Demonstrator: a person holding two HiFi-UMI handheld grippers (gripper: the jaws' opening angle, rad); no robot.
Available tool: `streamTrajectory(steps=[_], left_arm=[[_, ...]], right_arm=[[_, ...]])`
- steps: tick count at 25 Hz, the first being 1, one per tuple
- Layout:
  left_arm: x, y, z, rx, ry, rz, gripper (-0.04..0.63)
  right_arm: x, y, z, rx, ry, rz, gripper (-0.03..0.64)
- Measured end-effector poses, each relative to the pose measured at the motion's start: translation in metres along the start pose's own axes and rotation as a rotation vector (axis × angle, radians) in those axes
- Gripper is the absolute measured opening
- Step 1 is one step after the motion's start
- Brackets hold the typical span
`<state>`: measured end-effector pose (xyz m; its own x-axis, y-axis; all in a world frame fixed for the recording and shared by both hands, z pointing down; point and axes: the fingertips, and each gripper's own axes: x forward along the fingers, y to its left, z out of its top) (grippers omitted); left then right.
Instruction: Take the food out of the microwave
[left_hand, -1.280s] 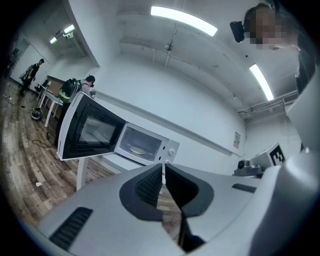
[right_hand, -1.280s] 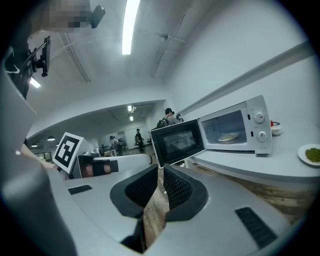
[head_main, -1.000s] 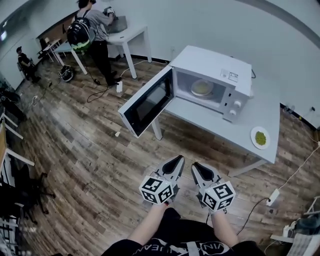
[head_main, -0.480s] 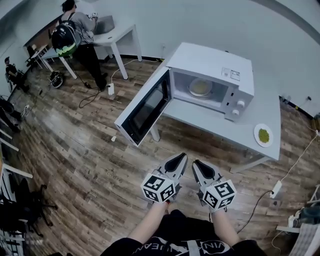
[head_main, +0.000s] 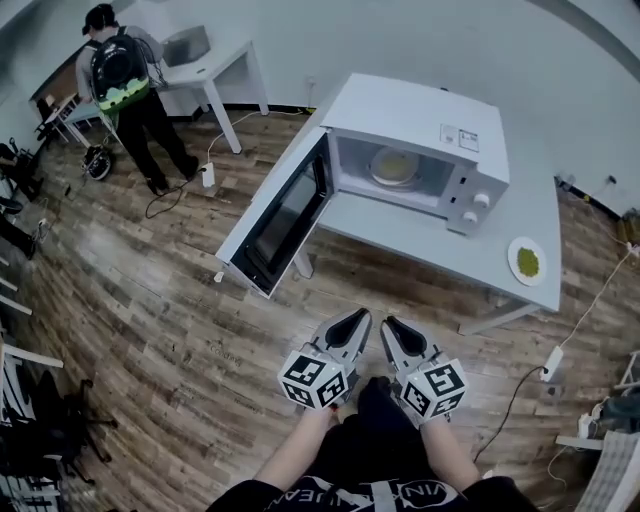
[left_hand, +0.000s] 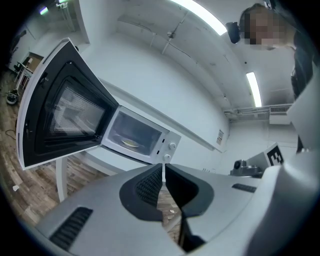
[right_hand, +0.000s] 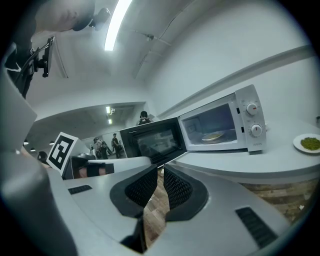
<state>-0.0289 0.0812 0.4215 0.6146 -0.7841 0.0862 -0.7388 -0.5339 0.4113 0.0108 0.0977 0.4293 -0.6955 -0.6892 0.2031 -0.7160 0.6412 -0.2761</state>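
Note:
A white microwave (head_main: 420, 125) stands on a white table (head_main: 500, 245) with its door (head_main: 275, 215) swung wide open to the left. Inside it lies a plate of yellowish food (head_main: 392, 166), which the left gripper view shows as a plate (left_hand: 131, 143) and the right gripper view as a plate (right_hand: 214, 136). My left gripper (head_main: 352, 322) and right gripper (head_main: 390, 326) hang side by side over the wooden floor, well short of the table. Both are shut and hold nothing; the left gripper (left_hand: 163, 167) and right gripper (right_hand: 157, 170) point toward the microwave.
A small plate with green food (head_main: 526, 262) sits on the table to the right of the microwave. A person with a backpack (head_main: 120, 75) stands at another white table (head_main: 215, 60) far left. Cables and a power strip (head_main: 550, 362) lie on the floor at right.
The view has drifted toward the microwave, which now sits a little more central. The person at the far table has shifted left. Both grippers stay shut, side by side.

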Motion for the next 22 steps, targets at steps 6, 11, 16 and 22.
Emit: streamTrajectory(steps=[6,11,16,22], left_arm=[[0.018,0.024,-0.008,0.007,0.039,0.015,0.024],[0.041,0.052,0.017,0.018,0.023,0.027,0.024],[0.072,0.067,0.018,0.000,0.037,0.002,0.023],[0.100,0.086,0.012,-0.029,0.058,-0.007,0.023]], right_arm=[[0.032,-0.013,-0.008,0.019,0.008,0.031,0.055],[0.066,-0.017,0.018,-0.012,-0.012,0.067,0.055],[0.086,-0.043,0.021,-0.018,0.001,0.046,0.055],[0.104,-0.072,0.019,-0.007,0.023,0.016,0.055]])
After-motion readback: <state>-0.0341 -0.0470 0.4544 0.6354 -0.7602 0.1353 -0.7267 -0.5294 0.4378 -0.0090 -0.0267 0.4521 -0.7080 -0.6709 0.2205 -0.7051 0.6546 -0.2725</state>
